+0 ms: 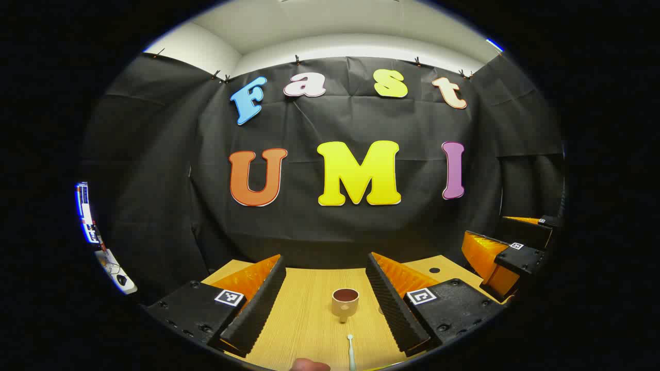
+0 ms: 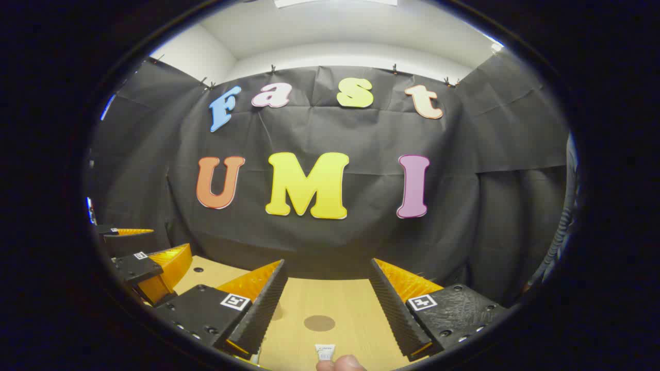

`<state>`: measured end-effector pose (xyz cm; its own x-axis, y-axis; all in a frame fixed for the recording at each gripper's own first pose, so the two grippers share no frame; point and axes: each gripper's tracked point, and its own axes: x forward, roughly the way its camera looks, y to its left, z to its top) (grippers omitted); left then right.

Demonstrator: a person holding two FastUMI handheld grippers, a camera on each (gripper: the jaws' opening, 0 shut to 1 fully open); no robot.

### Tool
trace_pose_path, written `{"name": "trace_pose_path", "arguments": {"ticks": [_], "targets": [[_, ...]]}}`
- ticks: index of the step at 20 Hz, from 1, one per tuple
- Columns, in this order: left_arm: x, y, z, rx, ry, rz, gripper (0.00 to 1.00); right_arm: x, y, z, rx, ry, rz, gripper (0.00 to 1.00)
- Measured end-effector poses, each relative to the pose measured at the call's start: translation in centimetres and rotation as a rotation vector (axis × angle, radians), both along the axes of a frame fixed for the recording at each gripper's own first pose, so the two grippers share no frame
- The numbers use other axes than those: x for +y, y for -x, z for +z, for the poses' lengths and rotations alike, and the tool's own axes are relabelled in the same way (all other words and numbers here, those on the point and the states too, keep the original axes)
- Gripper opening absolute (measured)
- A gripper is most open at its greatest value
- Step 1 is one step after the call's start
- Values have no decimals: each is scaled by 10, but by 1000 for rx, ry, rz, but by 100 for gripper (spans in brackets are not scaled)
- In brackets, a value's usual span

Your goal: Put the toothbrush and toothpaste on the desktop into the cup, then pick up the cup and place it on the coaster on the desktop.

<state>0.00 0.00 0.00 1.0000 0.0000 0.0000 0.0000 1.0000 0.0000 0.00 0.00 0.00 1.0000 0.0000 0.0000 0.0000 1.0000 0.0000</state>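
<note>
Pale wood grain runs across the desktop (image 1: pixel 309 319) under both of your grippers. In the left gripper view, your left gripper (image 1: pixel 326 301) stands wide apart with nothing between its fingers; looking left to right past the left finger (image 1: pixel 260 304), you meet the cup (image 1: pixel 344 302), upright on the wood well ahead and between the two fingers, its dark inside showing. Just nearer to you than the cup lies the toothbrush (image 1: pixel 350 350), a slim pale stick pointing toward the cup, with bare wood between them. Beside its near end, at the bottom edge, something rounded and fleshy pokes in (image 1: pixel 309 365), possibly a fingertip, though you cannot tell from so little. Past the right finger (image 1: pixel 397 304), a small dark hole (image 1: pixel 434 270) marks the desktop, and farther right your other gripper (image 1: pixel 502 260) hangs above the table's far right edge.

In the right gripper view, that left gripper sits at the far left (image 2: pixel 149 268). Your right gripper (image 2: pixel 326 299) is also spread wide and holds nothing. Between its fingers the round dark coaster (image 2: pixel 319 323) lies flat on the wood, and nearer to you the toothpaste (image 2: pixel 325 352) shows its white end, with a fingertip (image 2: pixel 340 364) touching it at the bottom edge
</note>
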Motion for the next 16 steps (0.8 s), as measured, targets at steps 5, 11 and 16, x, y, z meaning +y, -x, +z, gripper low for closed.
{"name": "trace_pose_path", "arguments": {"ticks": [5,11,16], "targets": [[0,-3,0,0,-10,1,98,-6,-5,2,-14,9,3,95],[-5,-16,0,10,-1,6,98,-10,-11,1,-6,10,13,97],[-8,-14,-9,30,0,7,98,-9,-13,-5,6,14,20,95]]}}
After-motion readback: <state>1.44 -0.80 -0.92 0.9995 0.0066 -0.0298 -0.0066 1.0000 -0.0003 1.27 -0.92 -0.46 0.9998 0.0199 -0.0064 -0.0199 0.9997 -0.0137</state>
